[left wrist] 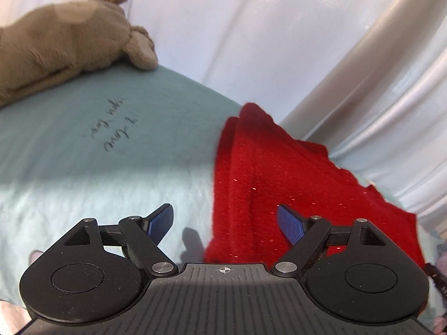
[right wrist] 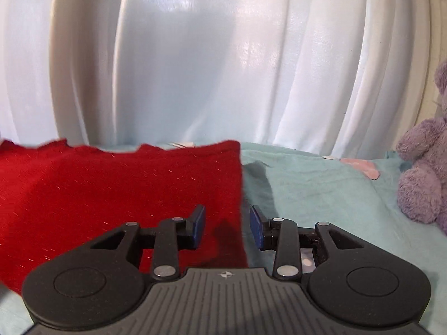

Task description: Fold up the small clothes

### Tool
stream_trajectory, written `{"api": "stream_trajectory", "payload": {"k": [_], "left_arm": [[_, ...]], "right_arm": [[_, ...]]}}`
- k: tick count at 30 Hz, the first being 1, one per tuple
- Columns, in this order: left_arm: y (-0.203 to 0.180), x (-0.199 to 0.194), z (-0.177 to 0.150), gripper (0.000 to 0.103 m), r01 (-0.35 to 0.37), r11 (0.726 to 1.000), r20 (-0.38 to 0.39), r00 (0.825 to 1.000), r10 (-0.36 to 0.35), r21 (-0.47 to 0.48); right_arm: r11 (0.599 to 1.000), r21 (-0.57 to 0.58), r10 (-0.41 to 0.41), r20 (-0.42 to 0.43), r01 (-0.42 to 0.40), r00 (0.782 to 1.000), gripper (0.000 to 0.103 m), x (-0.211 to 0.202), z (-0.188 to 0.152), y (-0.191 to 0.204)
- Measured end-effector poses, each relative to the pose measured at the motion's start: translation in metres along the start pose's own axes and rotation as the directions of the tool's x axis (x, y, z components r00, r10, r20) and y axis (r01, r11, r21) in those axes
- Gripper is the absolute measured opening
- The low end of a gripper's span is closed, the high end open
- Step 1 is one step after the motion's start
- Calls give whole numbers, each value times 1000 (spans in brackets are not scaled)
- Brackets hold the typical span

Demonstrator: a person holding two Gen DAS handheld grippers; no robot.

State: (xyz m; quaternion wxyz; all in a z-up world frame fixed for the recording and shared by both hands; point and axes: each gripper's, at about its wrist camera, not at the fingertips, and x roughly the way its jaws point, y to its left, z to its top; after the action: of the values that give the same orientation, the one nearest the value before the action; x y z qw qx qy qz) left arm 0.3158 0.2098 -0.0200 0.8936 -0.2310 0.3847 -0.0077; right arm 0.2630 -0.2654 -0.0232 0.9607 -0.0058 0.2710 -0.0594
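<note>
The red knit (left wrist: 293,167) lies on the bed (left wrist: 83,189), over a pale green sheet, close to the white curtain (right wrist: 209,55). In the left wrist view it seems already doubled, because a layered edge shows at its far corner. It looks soft and fuzzy, with small shiny threads, so I judge it light and limp: it will bend and sag when one lifts it, and it will not keep a shape by itself. The fuzzy surface probably gives good friction, so it should not slip easily from the pads.

The left tool (left wrist: 225,223) is wide open and holds nothing; its right finger is over the knit, its left finger over the sheet. The right tool (right wrist: 227,224) is also open and empty, its jaws on either side of the knit's straight right edge.

A good place to hold is an edge or a corner, pinching all the layers together, one tool on each side.

The near edge of the knit is hidden behind both tool bodies. I cannot tell what kind of garment it is, nor how many layers it has. Both pictures are a little blurred. A brown plush (left wrist: 64,42) and a purple plush (right wrist: 424,173) are cut off at the picture edges.
</note>
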Motion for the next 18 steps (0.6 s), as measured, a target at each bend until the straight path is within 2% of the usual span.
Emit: {"api": "stream_trajectory", "payload": {"k": [3,5,6,7,8,9,10,13,15,18], "left_arm": [[0,17,2,87,69,997,-70,995,-71,-29],[7,30,0,83,97,991,-130,986,-108,-87],[9,29,0,79,119,987,-118,984,-131,-106],[13,34,2,67,143,980,-154,974,-164,-139],[16,37,3,65,147,976,-165,971,-173,-161],[17,38,3,59,150,974,-163,970,-178,-170],[18,40,3,49,156,973,-175,967,-185,-168],[19,41,4,38,181,971,-176,962,-208,-158],[19,36,7,35,212,966,-164,958,-235,-146],[22,28,9,36,278,943,-128,944,-303,-180]], "right_arm": [[996,-16,93,-9,-93,996,35,-11,0,23],[989,-23,146,-24,-147,989,35,-14,-2,36],[985,-28,169,-35,-170,985,35,-16,-4,43],[983,-36,178,-41,-180,983,35,-18,-5,48],[982,-45,183,-45,-185,982,35,-19,-6,51],[980,-53,192,-50,-194,980,35,-18,-8,58],[978,-56,200,-52,-202,978,35,-22,-9,61],[971,-69,225,-54,-229,973,35,-26,-10,73],[966,-90,239,-61,-244,969,34,-26,-11,84],[959,-119,248,-74,-256,966,34,-25,-14,99]]}}
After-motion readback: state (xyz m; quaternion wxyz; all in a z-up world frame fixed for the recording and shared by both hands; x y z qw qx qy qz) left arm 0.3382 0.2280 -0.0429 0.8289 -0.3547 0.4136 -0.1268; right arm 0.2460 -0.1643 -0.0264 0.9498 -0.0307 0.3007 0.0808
